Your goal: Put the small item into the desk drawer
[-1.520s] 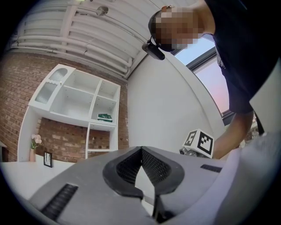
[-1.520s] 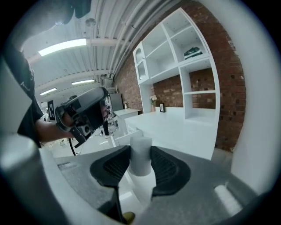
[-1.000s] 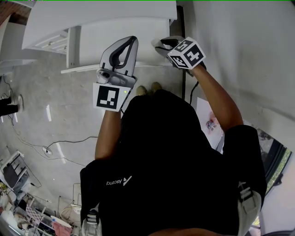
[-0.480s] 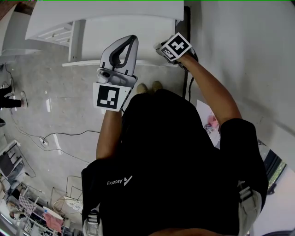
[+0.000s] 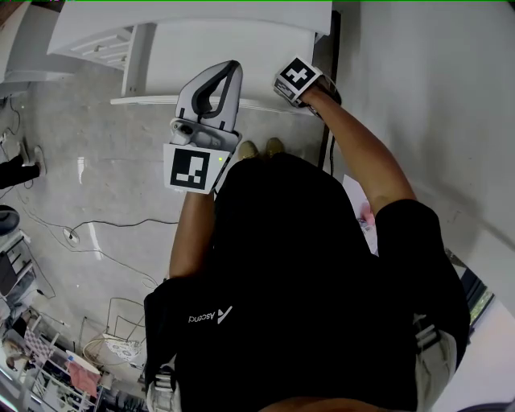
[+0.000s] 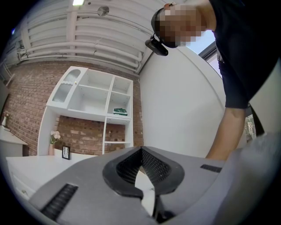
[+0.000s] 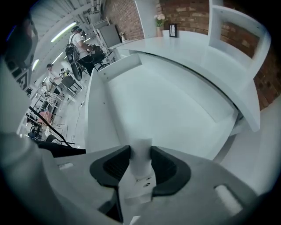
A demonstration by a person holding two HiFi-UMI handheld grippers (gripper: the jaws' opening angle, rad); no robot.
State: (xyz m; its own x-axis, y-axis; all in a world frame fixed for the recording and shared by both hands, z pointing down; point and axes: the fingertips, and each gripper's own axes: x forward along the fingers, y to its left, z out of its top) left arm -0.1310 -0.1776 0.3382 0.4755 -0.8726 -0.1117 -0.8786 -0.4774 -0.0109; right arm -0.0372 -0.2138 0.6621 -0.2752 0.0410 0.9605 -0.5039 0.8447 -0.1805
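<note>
White, smooth desk (image 7: 184, 48) tops an open, flat-bottomed drawer (image 7: 167, 110) that lies straight ahead of and below the right gripper (image 7: 140, 154), the nearer one; its ribbed black pads (image 7: 115, 163) pinch a small pale blocky item (image 7: 139, 171), long axis along the jaws; left gripper (image 6: 141, 151), tips pressed together, holds nothing

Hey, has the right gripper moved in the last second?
Yes. The right gripper has shifted left in the head view: from beyond the desk's right end to over its front, nearer the left gripper.
</note>
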